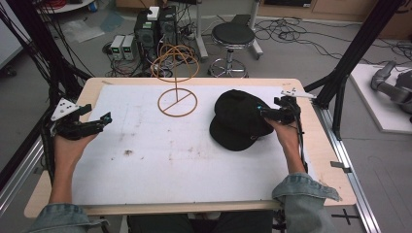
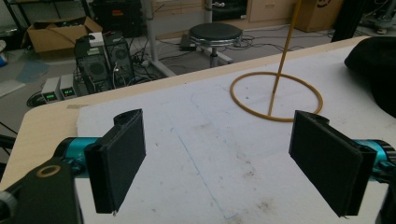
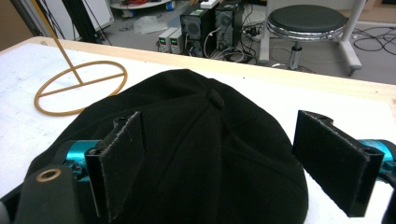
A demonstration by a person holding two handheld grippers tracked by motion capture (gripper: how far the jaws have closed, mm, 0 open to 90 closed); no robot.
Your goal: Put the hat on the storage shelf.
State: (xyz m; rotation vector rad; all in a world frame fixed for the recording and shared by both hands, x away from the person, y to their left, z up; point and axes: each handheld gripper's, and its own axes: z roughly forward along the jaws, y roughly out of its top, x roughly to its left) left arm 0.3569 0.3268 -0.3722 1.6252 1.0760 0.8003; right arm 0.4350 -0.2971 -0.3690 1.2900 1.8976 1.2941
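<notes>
A black cap [image 1: 239, 120] lies on the white mat, right of centre, crown up. My right gripper [image 1: 265, 110] hovers at its right side, open, jaws spread wide on either side of the crown [image 3: 212, 140] in the right gripper view. A tan wire stand [image 1: 177, 101] with a ring base and looped top rises at the mat's far middle; its ring base [image 2: 276, 95] also lies ahead in the left gripper view. My left gripper [image 1: 103, 119] is held at the mat's left edge, open, with nothing between its pads [image 2: 122, 158].
The white mat [image 1: 160, 160] covers most of the wooden table [image 1: 335, 160]. Beyond the far edge stand a black stool [image 1: 232, 41], computer boxes [image 1: 155, 29] and floor cables. Black frame posts [image 1: 352, 53] rise at both sides.
</notes>
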